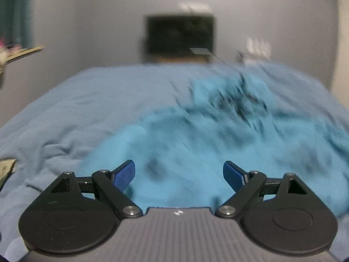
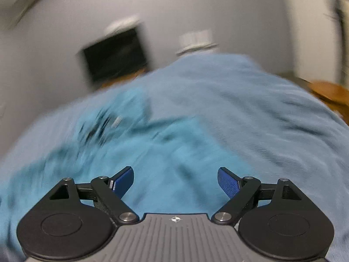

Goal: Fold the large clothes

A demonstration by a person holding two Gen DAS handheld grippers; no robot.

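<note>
Turquoise garment (image 1: 174, 144) is lying rumpled and unfolded on blue bedspread (image 1: 76, 109), left gripper (image 1: 178, 175) and right gripper (image 2: 175, 180) both hovering spread apart, gripping nothing.

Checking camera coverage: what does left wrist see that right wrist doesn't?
Left wrist only: a dark curtain at the far left, a tan shelf edge beside it, and the left claw, open over the garment.

Right wrist only: a wooden table at the far right, and the right claw, also open.

Both: the bright blue garment crumpled on the paler blanket, the dark screen on the grey wall, all motion-blurred.
</note>
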